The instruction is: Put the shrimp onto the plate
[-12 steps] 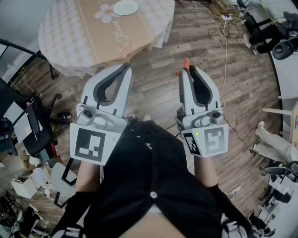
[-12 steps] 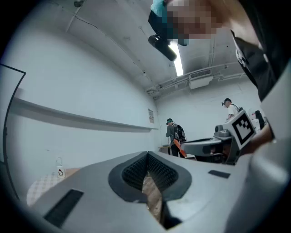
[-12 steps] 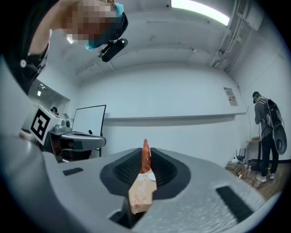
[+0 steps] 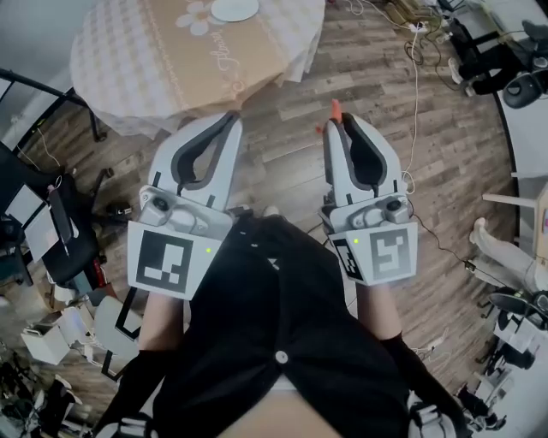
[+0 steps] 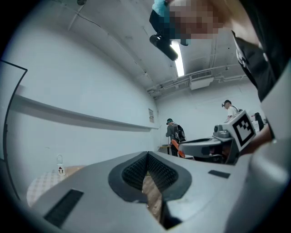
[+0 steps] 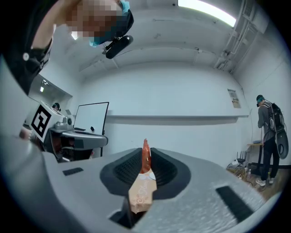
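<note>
An orange shrimp sticks out of the tips of my right gripper, which is shut on it and held level over the wooden floor. In the right gripper view the shrimp stands pinched between the dark pads. My left gripper is beside it at the left, shut with nothing in it; its pads meet at the tip. The white plate lies on the round table with a beige cloth, ahead of both grippers at the top of the head view.
A black chair and boxes stand at the left. Cables run over the floor at the right, with more chairs beyond. A small bottle stands on the table. People stand at the far wall.
Both grippers have edged slightly towards the table. The shrimp stays held in the right gripper, and the left stays shut.
</note>
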